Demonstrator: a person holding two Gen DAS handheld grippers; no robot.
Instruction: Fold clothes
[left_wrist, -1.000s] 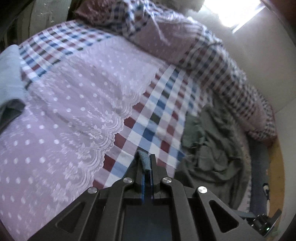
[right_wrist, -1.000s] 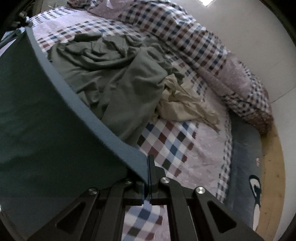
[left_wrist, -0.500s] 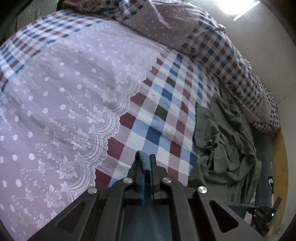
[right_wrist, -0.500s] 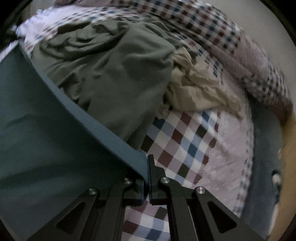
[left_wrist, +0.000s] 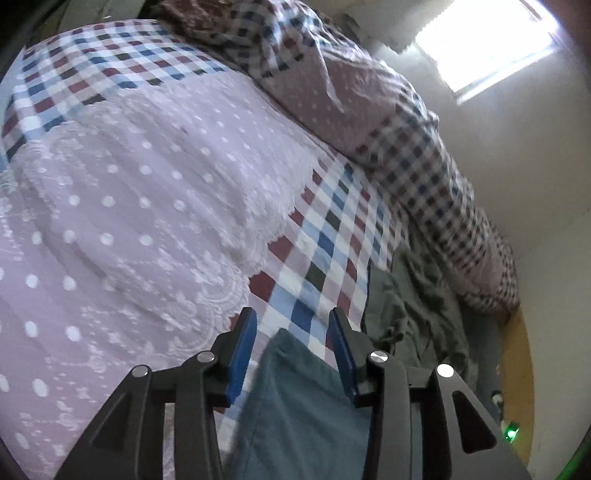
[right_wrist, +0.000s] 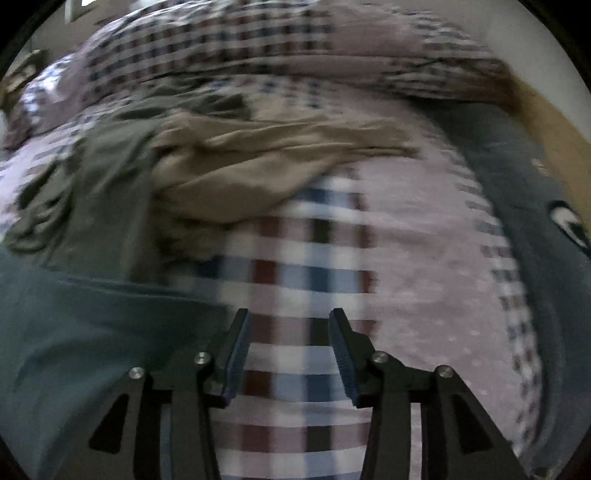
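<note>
Checked bedspread carries smooth teal garment between opening left gripper jaws.

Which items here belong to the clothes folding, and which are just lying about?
Job:
- teal garment
- olive garment
- beige garment
- left gripper
- right gripper

Lying about:
- checked bedspread
- rolled quilt
- floor rug

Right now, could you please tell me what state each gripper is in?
Left gripper: jaws opening, teal garment between them, not pinched.
Right gripper: jaws opening, nothing between them.
</note>
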